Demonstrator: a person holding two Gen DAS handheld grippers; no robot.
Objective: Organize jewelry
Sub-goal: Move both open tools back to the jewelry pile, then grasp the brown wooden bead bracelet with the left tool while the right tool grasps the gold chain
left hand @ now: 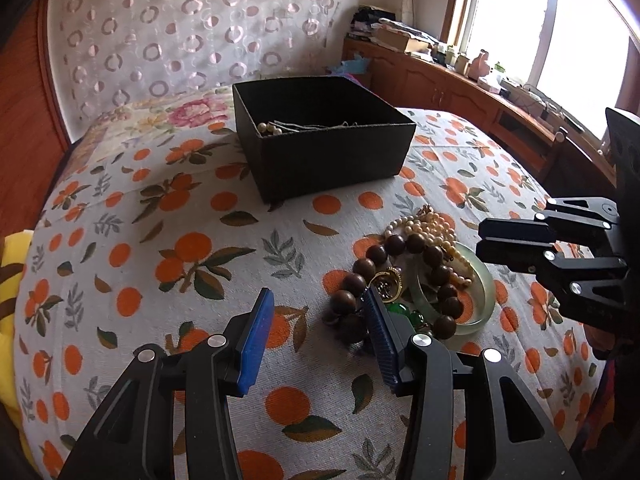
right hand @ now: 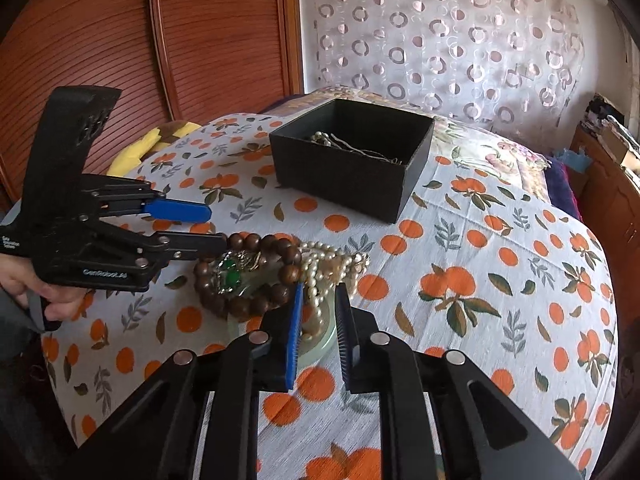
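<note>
A pile of jewelry lies on the orange-print cloth: a brown wooden bead bracelet [left hand: 400,280] [right hand: 256,276], a pearl necklace [left hand: 428,228] [right hand: 324,268], a pale jade bangle [left hand: 480,300] [right hand: 324,340], a green stone pendant [left hand: 404,312] [right hand: 230,276] and a gold piece [left hand: 386,280]. A black box [left hand: 320,148] [right hand: 352,164] holding pearls and a chain stands behind. My left gripper [left hand: 320,312] [right hand: 218,224] is open and empty, its right finger against the wooden beads. My right gripper [right hand: 320,312] [left hand: 482,238] is narrowly open around the pearl strand over the bangle.
The cloth covers a bed [left hand: 160,240]. A yellow cushion [right hand: 152,144] lies at its edge. A wooden cabinet [left hand: 460,92] with clutter runs under the window. A wooden wardrobe [right hand: 120,40] and a patterned curtain [right hand: 440,40] stand behind.
</note>
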